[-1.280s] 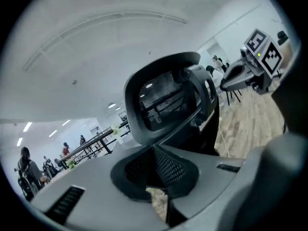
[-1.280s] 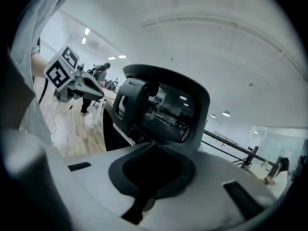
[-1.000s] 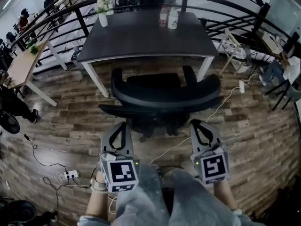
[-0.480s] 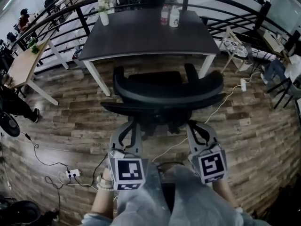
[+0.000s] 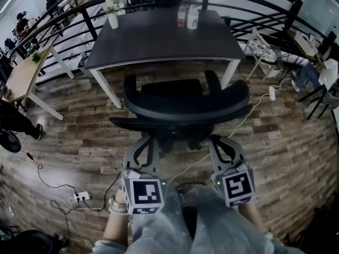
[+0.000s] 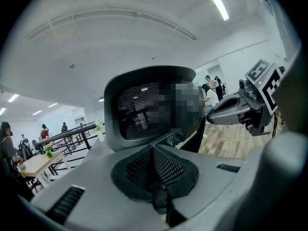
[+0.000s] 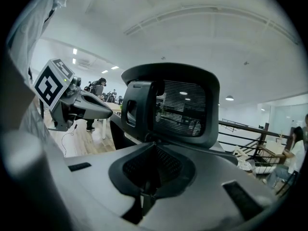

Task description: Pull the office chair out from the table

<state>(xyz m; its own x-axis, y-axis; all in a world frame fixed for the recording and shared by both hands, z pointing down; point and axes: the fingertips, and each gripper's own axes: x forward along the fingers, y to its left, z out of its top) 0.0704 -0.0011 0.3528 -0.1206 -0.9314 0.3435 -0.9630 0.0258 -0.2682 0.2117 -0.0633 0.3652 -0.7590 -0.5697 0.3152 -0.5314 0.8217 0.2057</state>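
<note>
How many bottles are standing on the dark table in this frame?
2. Both stand side by side near the far edge of the table: a reddish bottle on the left, a white bottle just right of it. No others show.

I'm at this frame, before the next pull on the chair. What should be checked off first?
1. Left gripper gripping the chair: not ok. Its jaws are together with nothing between them.
2. Right gripper gripping the chair: not ok, for the same reason.
3. Gripper tips touching the chair back: cannot tell.
4. Seat out from under the table: ok. Floor shows between them.
5. Path behind the chair: not ok. A white cable runs toward the chair's base and might snag the wheels.
6. Bottles and vase upright on the table: ok.
</note>
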